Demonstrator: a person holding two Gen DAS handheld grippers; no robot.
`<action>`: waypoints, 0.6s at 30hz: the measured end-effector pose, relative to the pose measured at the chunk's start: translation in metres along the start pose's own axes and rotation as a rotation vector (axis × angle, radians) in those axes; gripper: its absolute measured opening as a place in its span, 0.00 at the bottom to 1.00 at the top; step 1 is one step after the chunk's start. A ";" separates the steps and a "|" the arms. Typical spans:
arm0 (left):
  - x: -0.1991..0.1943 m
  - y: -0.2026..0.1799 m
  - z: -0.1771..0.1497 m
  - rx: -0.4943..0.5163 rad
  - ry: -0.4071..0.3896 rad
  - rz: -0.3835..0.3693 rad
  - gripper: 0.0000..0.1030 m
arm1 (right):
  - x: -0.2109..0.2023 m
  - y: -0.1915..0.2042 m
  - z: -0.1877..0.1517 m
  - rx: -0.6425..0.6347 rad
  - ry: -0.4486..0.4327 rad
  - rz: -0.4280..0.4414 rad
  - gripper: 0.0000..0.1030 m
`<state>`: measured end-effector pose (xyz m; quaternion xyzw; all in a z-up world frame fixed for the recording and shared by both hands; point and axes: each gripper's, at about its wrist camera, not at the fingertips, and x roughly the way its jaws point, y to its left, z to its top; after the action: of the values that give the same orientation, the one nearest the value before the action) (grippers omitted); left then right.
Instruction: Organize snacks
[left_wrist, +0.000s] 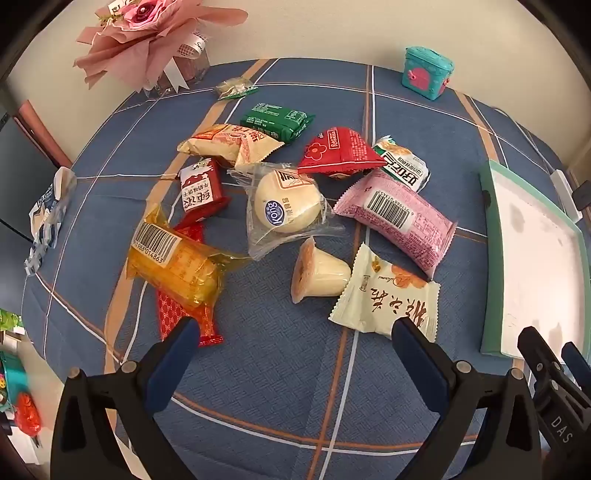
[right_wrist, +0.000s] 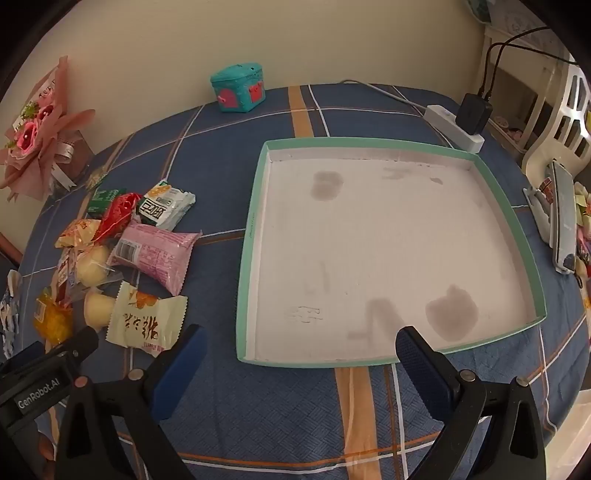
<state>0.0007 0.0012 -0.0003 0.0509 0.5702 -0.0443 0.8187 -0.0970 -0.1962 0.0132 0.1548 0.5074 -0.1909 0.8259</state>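
Observation:
Several wrapped snacks lie in a heap on the blue plaid tablecloth: a pink pack (left_wrist: 397, 218) (right_wrist: 157, 253), a cream packet with red writing (left_wrist: 388, 295) (right_wrist: 146, 321), a pudding cup (left_wrist: 317, 273), a round bun in clear wrap (left_wrist: 286, 206), a yellow pack (left_wrist: 173, 262), a red pack (left_wrist: 340, 153) and a green pack (left_wrist: 277, 120). A shallow white tray with a teal rim (right_wrist: 255, 236) (left_wrist: 489, 236) lies to the right of the heap, nothing in it. My left gripper (left_wrist: 293, 332) hangs open above the cloth just short of the snacks. My right gripper (right_wrist: 301, 341) is open over the tray's near edge.
A pink paper bouquet (left_wrist: 147, 33) and a teal toy chest (left_wrist: 426, 72) (right_wrist: 238, 88) stand at the back by the wall. A white power strip with a black plug (right_wrist: 458, 122) lies behind the tray. A crumpled wrapper (left_wrist: 48, 214) hangs at the table's left edge.

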 end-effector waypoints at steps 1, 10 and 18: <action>0.000 0.001 0.000 0.000 0.001 -0.003 1.00 | 0.000 0.000 0.000 0.000 -0.001 0.000 1.00; -0.002 0.008 0.001 0.009 -0.010 0.021 1.00 | 0.001 0.001 0.001 -0.003 0.002 0.002 1.00; -0.003 0.001 0.000 0.002 -0.012 0.039 1.00 | 0.002 0.004 -0.002 -0.012 0.003 -0.003 1.00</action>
<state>-0.0004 0.0021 0.0021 0.0625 0.5641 -0.0291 0.8228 -0.0957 -0.1926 0.0112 0.1495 0.5098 -0.1889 0.8259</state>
